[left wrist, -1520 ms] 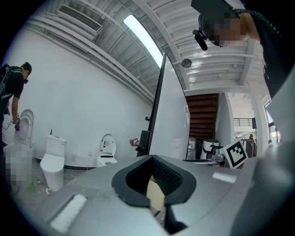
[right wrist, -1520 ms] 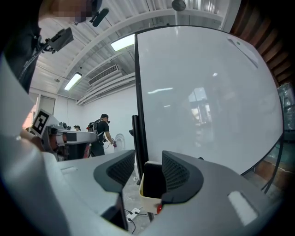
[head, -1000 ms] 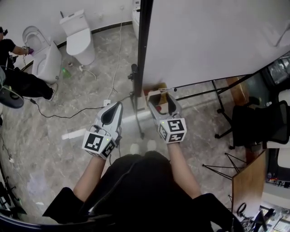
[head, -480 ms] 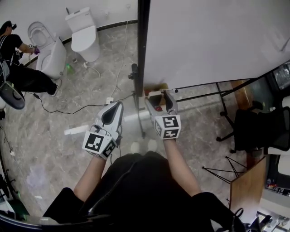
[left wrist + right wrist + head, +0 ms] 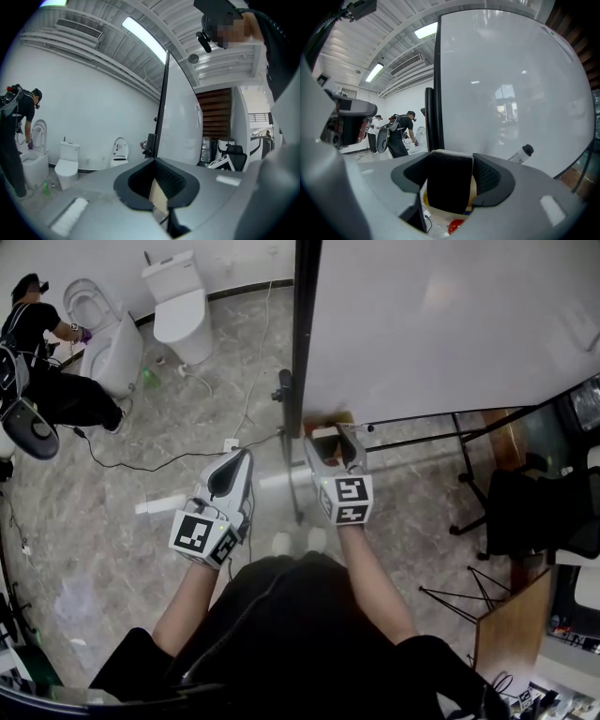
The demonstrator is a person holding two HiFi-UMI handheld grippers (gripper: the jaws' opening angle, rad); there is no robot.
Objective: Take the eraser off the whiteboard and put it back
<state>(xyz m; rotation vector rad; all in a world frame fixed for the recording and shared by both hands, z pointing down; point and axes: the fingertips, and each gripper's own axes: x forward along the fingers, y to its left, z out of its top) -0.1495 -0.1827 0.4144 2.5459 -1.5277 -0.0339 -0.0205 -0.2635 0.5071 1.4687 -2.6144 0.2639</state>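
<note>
One whiteboard [image 5: 441, 324] stands on a dark-framed stand, and everything else is placed from it. There are two grippers. The right gripper [image 5: 332, 442] is at the board's lower left corner. Its jaws have just been closing and now sit against both sides of the one eraser [image 5: 449, 183], a dark block with a pale top edge, held right at the board's bottom edge. Whether the eraser touches the board I cannot tell. The left gripper [image 5: 242, 460] hangs to the left of the board's black side post, away from the surface, with its jaws brought together at the tips and nothing between them.

One marker [image 5: 519, 154] with a black cap lies tilted against the board's lower part, to the right of the eraser.

One cardboard box [image 5: 317, 417] sits on the floor under the board's lower left corner. In it are one red round thing [image 5: 455, 226] and something yellow; the rest is too hidden to tell.

Left of the board, well apart, stand two toilets [image 5: 178, 310], with one person [image 5: 47, 362] bent over the farther one. One office chair [image 5: 539, 507] stands below the board's right end.
</note>
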